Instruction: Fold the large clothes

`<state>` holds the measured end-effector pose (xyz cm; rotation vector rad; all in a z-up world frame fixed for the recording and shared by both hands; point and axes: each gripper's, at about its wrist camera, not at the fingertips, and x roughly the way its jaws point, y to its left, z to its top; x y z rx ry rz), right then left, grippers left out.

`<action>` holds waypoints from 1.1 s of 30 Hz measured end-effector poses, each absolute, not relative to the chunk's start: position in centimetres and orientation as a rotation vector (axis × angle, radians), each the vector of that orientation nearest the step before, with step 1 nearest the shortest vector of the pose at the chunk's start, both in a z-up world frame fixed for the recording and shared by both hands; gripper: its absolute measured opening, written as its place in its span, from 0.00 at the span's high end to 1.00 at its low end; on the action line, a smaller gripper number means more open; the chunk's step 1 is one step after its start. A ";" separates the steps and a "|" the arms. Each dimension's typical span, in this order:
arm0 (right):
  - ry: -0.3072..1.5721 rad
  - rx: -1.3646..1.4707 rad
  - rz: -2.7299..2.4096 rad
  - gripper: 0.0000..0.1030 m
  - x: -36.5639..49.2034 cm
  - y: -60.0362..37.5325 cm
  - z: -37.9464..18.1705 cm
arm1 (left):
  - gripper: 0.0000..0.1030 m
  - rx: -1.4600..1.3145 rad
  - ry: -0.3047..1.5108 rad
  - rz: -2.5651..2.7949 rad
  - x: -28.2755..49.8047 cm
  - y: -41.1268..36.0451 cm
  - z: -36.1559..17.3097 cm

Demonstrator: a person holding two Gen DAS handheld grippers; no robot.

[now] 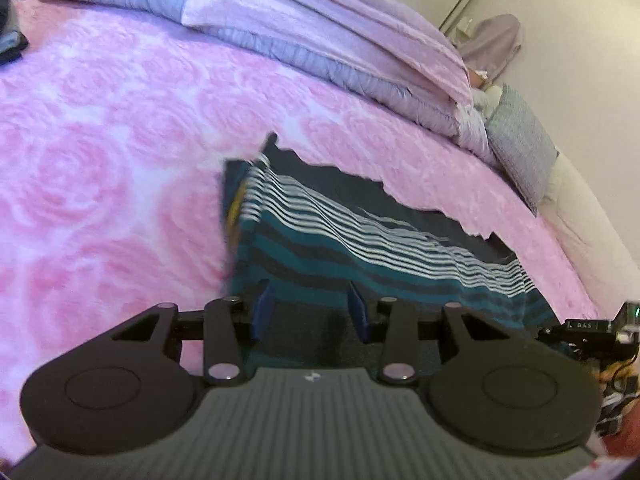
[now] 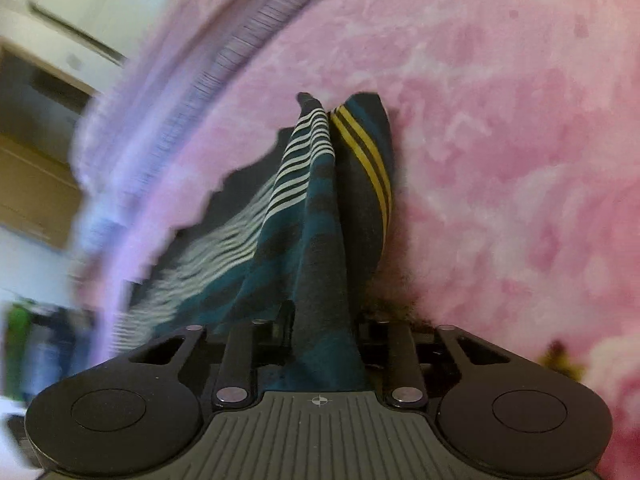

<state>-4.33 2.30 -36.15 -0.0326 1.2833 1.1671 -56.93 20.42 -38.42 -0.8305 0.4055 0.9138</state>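
The striped garment [image 1: 360,240] lies on the pink bed [image 1: 120,160]. The right tool [image 2: 320,344] pinches its edge; the left tool [image 1: 308,308] hangs spread above it. Carry the fold across taut and level.

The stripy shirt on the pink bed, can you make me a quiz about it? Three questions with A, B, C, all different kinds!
1. Where does the striped garment lie?
A. on the pink bedspread
B. on a chair
C. on the floor

2. What colour are the stripes beside the white ones in the right wrist view?
A. red
B. yellow
C. orange

3. How is the left gripper?
A. shut on a pillow
B. out of view
C. open over the cloth

Answers: 1 A, pink quilt surrounds it. 2 B, yellow bands run along the fold. 3 C, its blue pads stand apart; the right gripper pinches the fabric.
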 end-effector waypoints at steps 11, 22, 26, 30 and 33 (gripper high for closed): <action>0.293 -1.006 1.093 0.83 -36.6 10.6 -28.3 | 0.66 -0.923 0.290 1.078 -68.5 17.6 -38.8; 0.020 -1.227 1.235 0.56 -48.3 5.1 -37.0 | 0.66 -1.038 0.235 1.031 -70.0 14.6 -39.5; 0.213 -0.978 1.457 0.49 -44.1 0.0 -30.2 | 0.64 -1.023 0.223 0.900 -65.9 16.0 -37.6; 0.449 -0.629 1.399 0.49 -34.3 -1.4 -25.8 | 0.60 -1.076 0.240 0.778 -61.0 18.1 -37.9; 0.608 -0.510 1.244 0.50 -27.1 -0.4 -26.9 | 0.60 -1.179 0.241 0.707 -57.7 20.1 -39.4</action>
